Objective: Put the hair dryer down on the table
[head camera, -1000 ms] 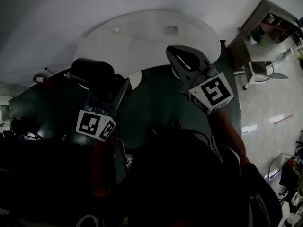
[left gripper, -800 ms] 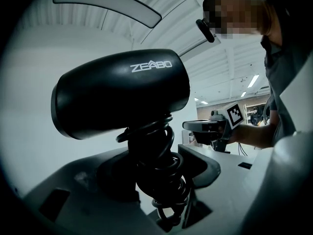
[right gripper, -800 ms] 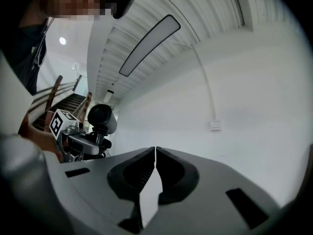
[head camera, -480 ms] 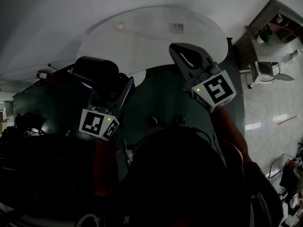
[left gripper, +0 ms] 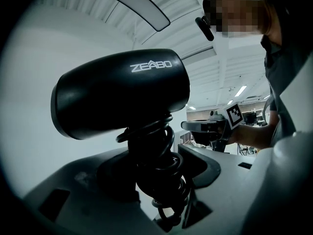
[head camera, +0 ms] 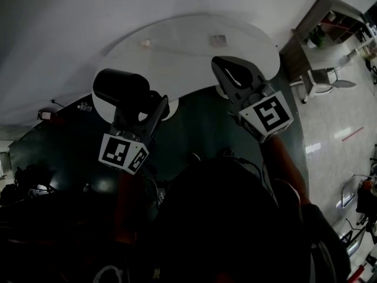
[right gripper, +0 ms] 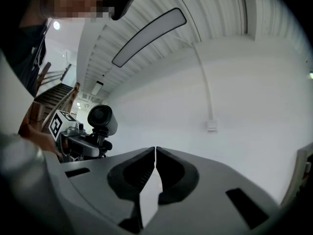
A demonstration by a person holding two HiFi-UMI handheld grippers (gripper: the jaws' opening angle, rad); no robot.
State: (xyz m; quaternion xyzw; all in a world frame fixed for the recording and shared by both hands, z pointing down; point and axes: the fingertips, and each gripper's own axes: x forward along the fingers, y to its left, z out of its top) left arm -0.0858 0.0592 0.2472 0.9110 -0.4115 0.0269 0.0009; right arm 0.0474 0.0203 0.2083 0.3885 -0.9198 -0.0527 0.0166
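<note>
Left gripper [head camera: 141, 112] has the hair dryer [head camera: 121, 87] held by its handle. Its jaws are partly open and press on the handle from both sides. A black cord [left gripper: 161, 151] is wound round the handle where the jaws grip it.

The dryer stands up out of the gripper, with the handle pointing down into the jaws. Its fat black barrel lies sideways across the top and points off to the left in the head view. It is up in the air, not resting on anything.

The white round table [head camera: 188, 49] lies ahead of the gripper and below it. The barrel hangs over the near left edge of the table top. To set the dryer down, I think it has to go forward a little and then down.

Right gripper [head camera: 232, 75] is over the near right edge. Its jaws are closed together with nothing in them. The left one is the one that must do the job.
</note>
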